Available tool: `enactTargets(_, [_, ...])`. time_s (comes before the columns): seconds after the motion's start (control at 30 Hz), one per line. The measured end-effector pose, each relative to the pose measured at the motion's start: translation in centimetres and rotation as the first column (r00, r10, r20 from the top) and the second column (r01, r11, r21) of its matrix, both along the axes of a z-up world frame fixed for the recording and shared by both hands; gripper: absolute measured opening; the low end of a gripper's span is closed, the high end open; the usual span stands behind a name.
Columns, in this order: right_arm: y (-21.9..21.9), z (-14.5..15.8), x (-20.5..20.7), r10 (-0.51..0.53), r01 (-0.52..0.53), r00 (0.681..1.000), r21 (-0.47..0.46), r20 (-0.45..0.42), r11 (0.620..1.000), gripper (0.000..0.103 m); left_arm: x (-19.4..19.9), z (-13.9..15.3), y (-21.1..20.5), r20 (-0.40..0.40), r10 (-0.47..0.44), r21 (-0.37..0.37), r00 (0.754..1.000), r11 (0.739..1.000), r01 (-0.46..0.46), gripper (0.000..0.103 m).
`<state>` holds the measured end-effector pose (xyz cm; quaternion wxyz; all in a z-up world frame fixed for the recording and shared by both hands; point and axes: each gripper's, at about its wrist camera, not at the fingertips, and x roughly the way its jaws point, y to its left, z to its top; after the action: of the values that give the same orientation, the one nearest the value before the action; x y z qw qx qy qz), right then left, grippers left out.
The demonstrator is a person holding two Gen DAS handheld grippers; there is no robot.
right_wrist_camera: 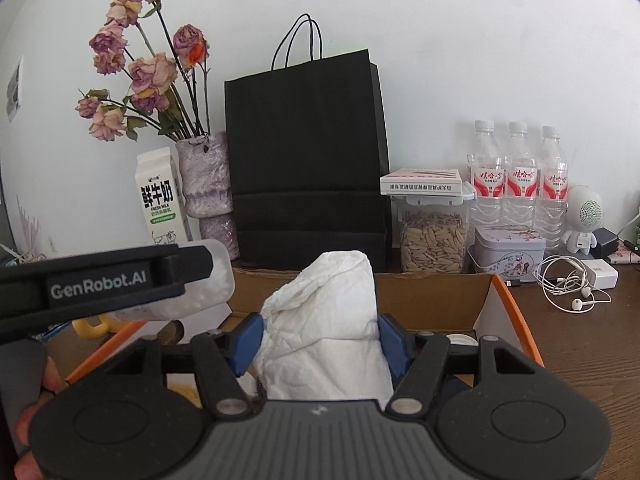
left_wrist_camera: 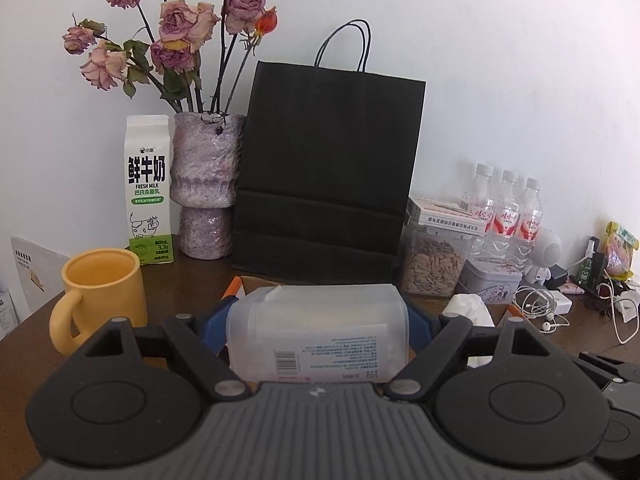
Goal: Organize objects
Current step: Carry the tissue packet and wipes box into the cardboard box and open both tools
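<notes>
My left gripper [left_wrist_camera: 318, 326] is shut on a translucent plastic container [left_wrist_camera: 318, 332] with a printed label, held sideways above the table. The container also shows in the right wrist view [right_wrist_camera: 212, 284], behind the left gripper's arm. My right gripper [right_wrist_camera: 320, 340] is shut on a crumpled white tissue pack [right_wrist_camera: 332, 320], held above an open cardboard box [right_wrist_camera: 496, 312] with orange flaps. The tissue pack also shows in the left wrist view [left_wrist_camera: 470, 308], to the right of the container.
A black paper bag [left_wrist_camera: 328, 172] stands against the wall. Left of it are a purple vase of dried roses [left_wrist_camera: 206, 184], a milk carton [left_wrist_camera: 149, 192] and a yellow mug [left_wrist_camera: 102, 292]. To the right are a seed jar [right_wrist_camera: 434, 240], a tin [right_wrist_camera: 508, 254], three water bottles [right_wrist_camera: 520, 176] and earphones [right_wrist_camera: 572, 284].
</notes>
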<state>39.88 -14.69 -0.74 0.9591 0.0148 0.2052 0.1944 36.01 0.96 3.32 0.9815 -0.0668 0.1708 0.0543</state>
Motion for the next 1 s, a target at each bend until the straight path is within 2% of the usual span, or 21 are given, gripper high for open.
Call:
enactTargets(0.07, [-0.1,-0.4,0.4,-0.012,0.011,1.000,-0.020,-0.020,1.000,0.064,0.3,-0.5,0.2,-0.022,-0.016,-0.011,1.000,1.000,0.016,0.090])
enactTargets(0.13, [0.0,-0.8,0.6,-0.024,0.022,0.999,-0.039,-0.041,0.999,0.078,0.4,-0.7,0.5,-0.020,-0.014,-0.038,1.000,0.999,0.013,0.103])
enactTargets(0.17, [0.0,-0.9,0.5,-0.032,0.030,0.999,-0.050,-0.039,0.998,0.080,0.2,-0.7,0.6,-0.011,-0.004,-0.048,1.000,0.999,0.004,0.103])
enactTargets(0.3, [-0.1,-1.0,-0.1,-0.051,0.050,0.999,-0.072,-0.013,0.996,0.103,-0.1,-0.5,0.7,-0.013,0.002,-0.051,1.000,0.999,-0.002,0.103])
enactTargets(0.6, [-0.9,-0.9,-1.6,-0.046,0.047,0.999,-0.077,0.015,0.996,0.103,-1.3,-0.3,0.8,0.003,-0.014,-0.043,1.000,0.999,0.014,0.103])
enactTargets(0.77, [-1.8,-0.5,-3.0,-0.046,0.050,0.998,-0.085,0.048,0.995,0.103,-3.1,-0.2,1.1,0.047,-0.021,-0.034,0.999,0.999,0.022,0.103])
enactTargets(1.0, [-3.8,-0.5,-6.3,-0.057,0.065,0.995,-0.087,0.084,0.994,0.103,-6.5,-0.6,1.2,0.063,-0.041,-0.017,0.997,0.999,0.042,0.103])
